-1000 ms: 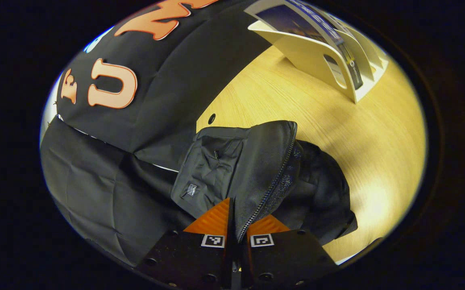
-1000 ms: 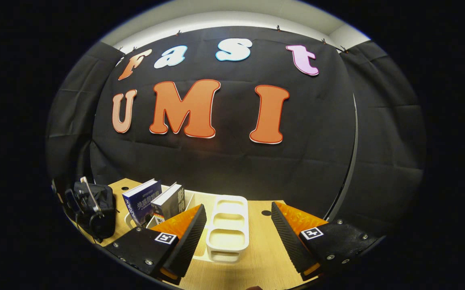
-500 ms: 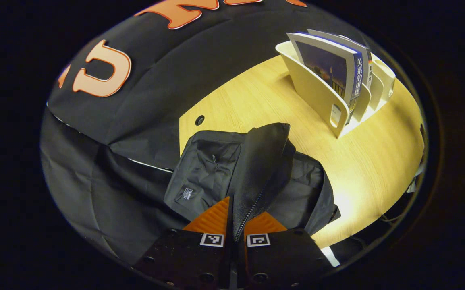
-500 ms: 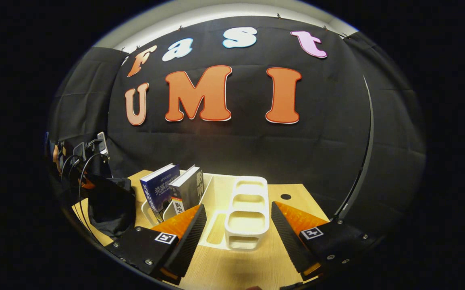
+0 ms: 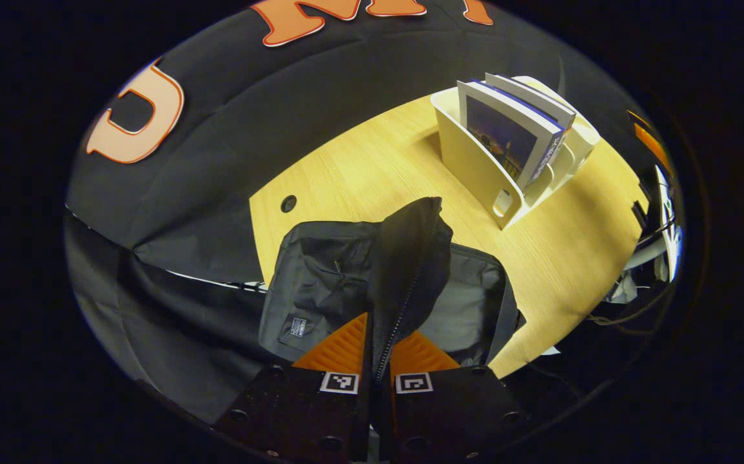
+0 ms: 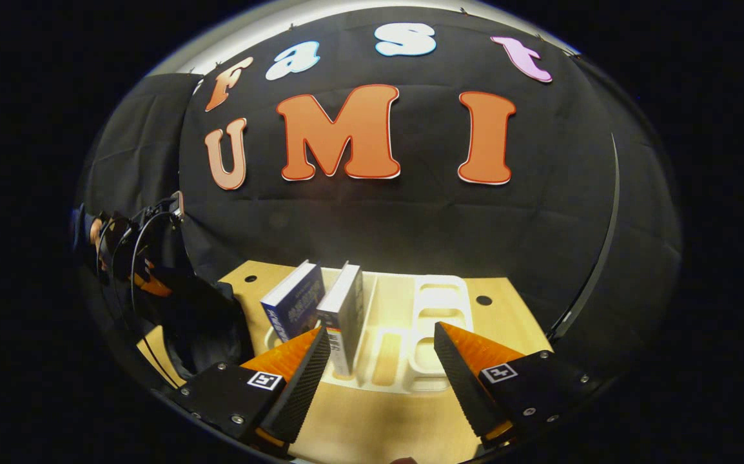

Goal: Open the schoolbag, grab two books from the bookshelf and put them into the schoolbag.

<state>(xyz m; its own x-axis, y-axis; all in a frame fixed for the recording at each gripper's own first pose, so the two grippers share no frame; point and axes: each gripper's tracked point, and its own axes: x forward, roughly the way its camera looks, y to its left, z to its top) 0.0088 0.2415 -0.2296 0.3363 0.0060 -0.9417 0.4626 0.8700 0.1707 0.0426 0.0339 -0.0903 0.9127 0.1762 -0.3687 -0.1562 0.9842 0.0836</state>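
In the left gripper view, a black schoolbag (image 5: 320, 290) lies on the wooden table, its main flap lifted so the grey lining (image 5: 469, 303) shows. My left gripper (image 5: 378, 348) is shut on the flap's zipper edge (image 5: 411, 258) and holds it up. Beyond it, a cream bookshelf (image 5: 475, 161) holds two books (image 5: 507, 132). In the right gripper view, my right gripper (image 6: 381, 361) hangs open above the table in front of the bookshelf (image 6: 404, 335). A blue book (image 6: 294, 299) and a white-spined book (image 6: 345, 309) lean in its left slots. The schoolbag (image 6: 207, 322) sits at far left.
The wooden table (image 5: 372, 167) has a cable hole (image 5: 288, 203) near the black cloth wall. Cables and gear (image 5: 649, 258) hang off the table's right edge. In the right gripper view, the other hand-held unit with its cables (image 6: 133, 245) rises above the bag.
The left gripper has lifted the flap further, so the bag's lining now shows. The right gripper has swung left and nearer the bookshelf, bringing the two books close ahead of its fingers.
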